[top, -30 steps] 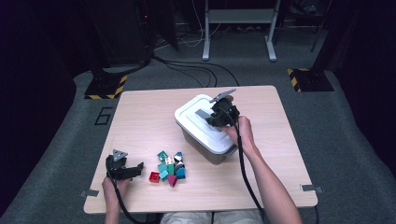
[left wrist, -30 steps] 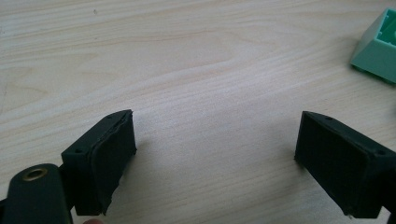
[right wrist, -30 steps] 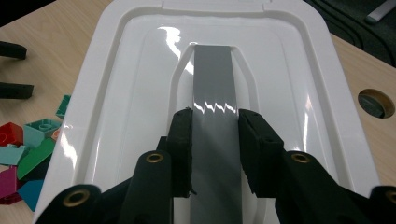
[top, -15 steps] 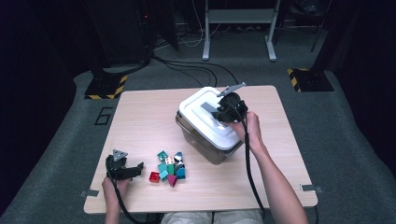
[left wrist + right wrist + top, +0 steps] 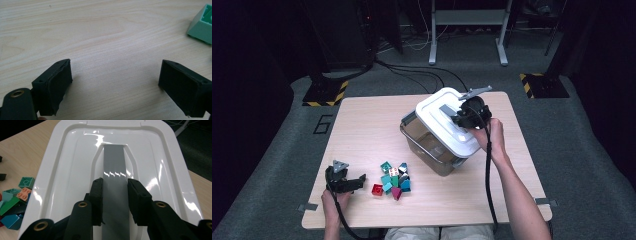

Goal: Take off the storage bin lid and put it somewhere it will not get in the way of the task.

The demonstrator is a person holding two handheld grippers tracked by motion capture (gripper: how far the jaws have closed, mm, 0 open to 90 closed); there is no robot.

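A white lid with a grey handle strip hangs tilted over a clear plastic bin at the table's right middle. Its near right side is raised and the bin's inside shows beneath. My right gripper is shut on the handle. In the right gripper view the gripper has a pad on each side of the grey handle of the lid. My left gripper rests open on the table near the front left, beside the bricks. Bare wood lies between its jaws; a green brick lies beyond them.
The wooden table has bare room on its left and far side. The coloured bricks lie in a small heap just left of the bin. Dark floor, cables and a metal stand surround the table.
My right gripper has risen and moved right with the lid, which now tilts up off the bin. The left gripper has stayed where it was.
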